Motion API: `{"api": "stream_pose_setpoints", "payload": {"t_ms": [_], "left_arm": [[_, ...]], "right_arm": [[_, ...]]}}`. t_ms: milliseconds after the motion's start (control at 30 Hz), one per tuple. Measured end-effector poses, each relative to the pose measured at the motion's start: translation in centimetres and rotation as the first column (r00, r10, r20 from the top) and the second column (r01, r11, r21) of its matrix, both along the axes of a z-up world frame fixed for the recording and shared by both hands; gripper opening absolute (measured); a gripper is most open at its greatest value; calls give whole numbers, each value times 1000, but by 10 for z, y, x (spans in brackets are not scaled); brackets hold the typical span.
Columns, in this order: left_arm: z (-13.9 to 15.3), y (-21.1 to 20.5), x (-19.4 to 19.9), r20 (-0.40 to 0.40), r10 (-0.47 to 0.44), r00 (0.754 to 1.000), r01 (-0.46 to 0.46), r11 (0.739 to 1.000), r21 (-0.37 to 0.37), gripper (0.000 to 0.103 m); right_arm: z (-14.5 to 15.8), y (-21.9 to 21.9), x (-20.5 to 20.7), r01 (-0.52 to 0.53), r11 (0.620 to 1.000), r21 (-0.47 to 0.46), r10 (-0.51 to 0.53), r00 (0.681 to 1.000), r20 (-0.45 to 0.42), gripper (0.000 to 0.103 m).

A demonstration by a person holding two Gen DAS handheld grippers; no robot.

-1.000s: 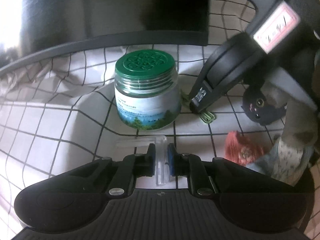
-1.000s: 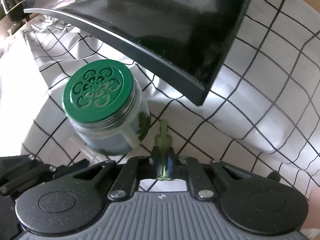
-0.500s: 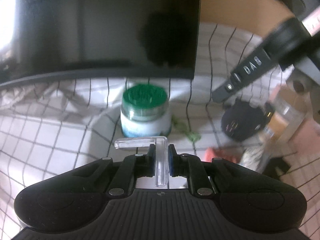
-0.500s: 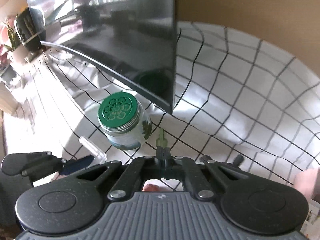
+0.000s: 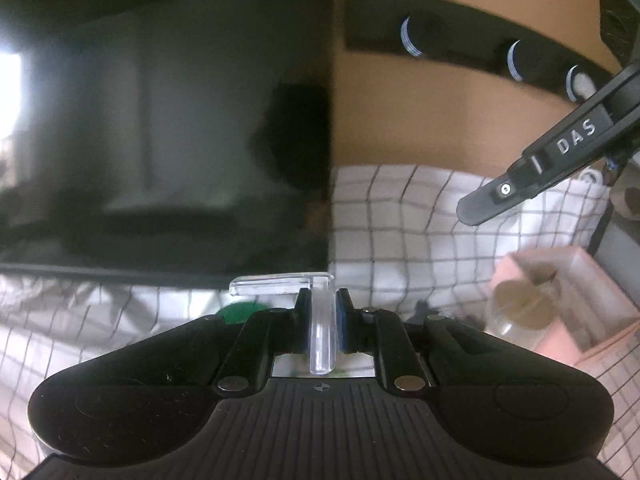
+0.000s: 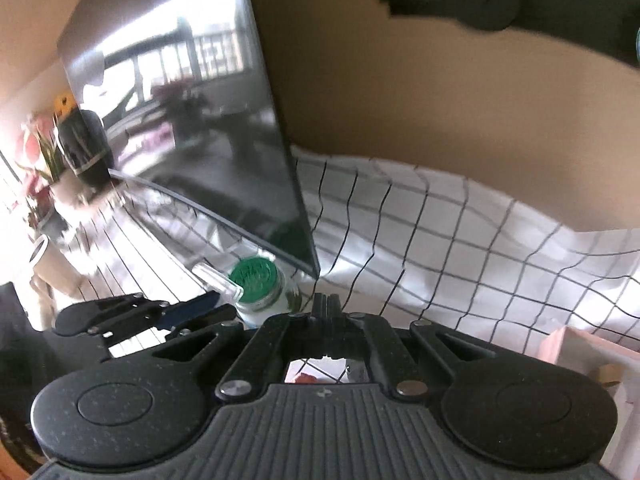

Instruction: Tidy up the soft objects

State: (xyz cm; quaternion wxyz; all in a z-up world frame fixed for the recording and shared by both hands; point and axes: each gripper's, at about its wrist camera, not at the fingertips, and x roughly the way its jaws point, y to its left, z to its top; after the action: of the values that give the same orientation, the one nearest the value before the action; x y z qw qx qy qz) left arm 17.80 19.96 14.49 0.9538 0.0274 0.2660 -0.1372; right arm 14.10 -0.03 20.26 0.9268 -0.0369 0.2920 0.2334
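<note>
My left gripper (image 5: 322, 308) is shut on a clear L-shaped plastic piece (image 5: 320, 320), held high above the checked cloth (image 5: 400, 220); it also shows in the right wrist view (image 6: 218, 280). My right gripper (image 6: 326, 306) is shut; whether the thin green item seen earlier is still between its fingers cannot be told. The right gripper shows at the upper right of the left wrist view (image 5: 480, 208). The green-lidded jar (image 6: 256, 280) stands on the cloth below both grippers, its lid just visible in the left wrist view (image 5: 240, 312).
A large black screen (image 5: 160, 120) stands at the back left, also seen in the right wrist view (image 6: 200, 140). A pink box (image 5: 560, 312) with clear jars sits at the right. A tan wall (image 6: 440, 120) rises behind the cloth.
Both grippers have risen well above the cloth and tilted up; the jar has shrunk and dropped low in both views. The left still holds the clear piece. The soft toys have left view.
</note>
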Motion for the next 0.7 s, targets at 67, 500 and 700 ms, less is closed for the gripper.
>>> {"api": "stream_pose_setpoints", "payload": {"t_ms": [67, 500, 700], "left_arm": [[5, -9, -2, 16, -25, 1000, 25, 1000, -9, 15], [-26, 33, -12, -87, 89, 992, -97, 990, -103, 15], [-48, 82, -17, -150, 154, 977, -174, 976, -132, 15]], "right_arm": [[7, -13, -7, 2, 999, 35, -2, 1000, 5, 0], [-39, 17, 14, -33, 998, -55, 32, 999, -22, 6], [-100, 77, 77, -59, 992, -113, 40, 986, -161, 20]]}}
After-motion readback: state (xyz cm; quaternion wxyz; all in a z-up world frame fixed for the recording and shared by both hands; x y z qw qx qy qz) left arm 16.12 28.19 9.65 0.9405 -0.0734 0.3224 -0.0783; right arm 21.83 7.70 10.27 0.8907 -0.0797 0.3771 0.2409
